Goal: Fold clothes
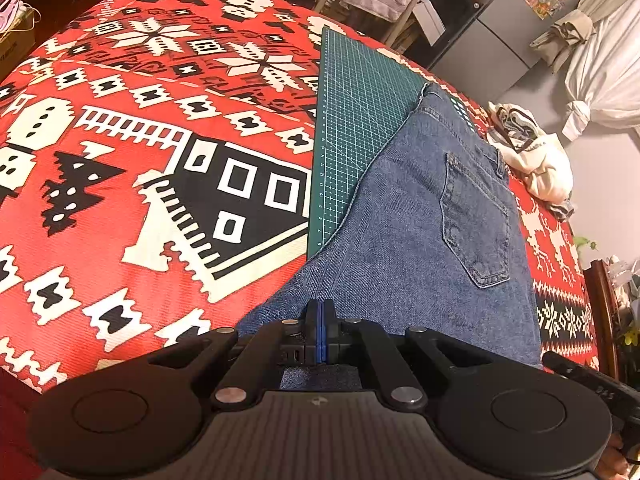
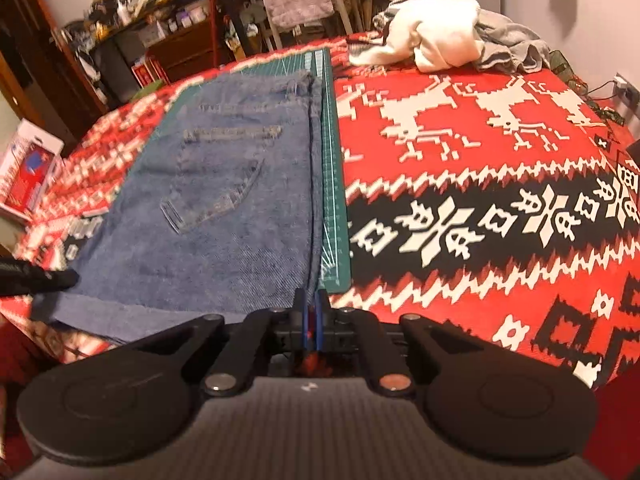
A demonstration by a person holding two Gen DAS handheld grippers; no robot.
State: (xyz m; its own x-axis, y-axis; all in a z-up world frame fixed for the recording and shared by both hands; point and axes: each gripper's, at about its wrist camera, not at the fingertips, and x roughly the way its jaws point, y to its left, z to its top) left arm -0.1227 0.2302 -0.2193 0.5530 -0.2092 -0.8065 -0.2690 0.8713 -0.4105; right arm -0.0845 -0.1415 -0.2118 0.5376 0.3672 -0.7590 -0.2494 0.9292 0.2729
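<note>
A red patterned blanket [image 1: 120, 208] covers the bed. The left gripper [image 1: 320, 320] and right gripper [image 2: 311, 304] are both pinching the near edge of the blue jeans [image 1: 420, 240], which lie on a green cutting mat [image 1: 352, 120]. A heap of white clothes [image 2: 432, 40] sits far off.

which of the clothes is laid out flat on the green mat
The blue jeans, spread flat over the green cutting mat with a back pocket up. The white garment and grey one lie bunched at the far edge.
</note>
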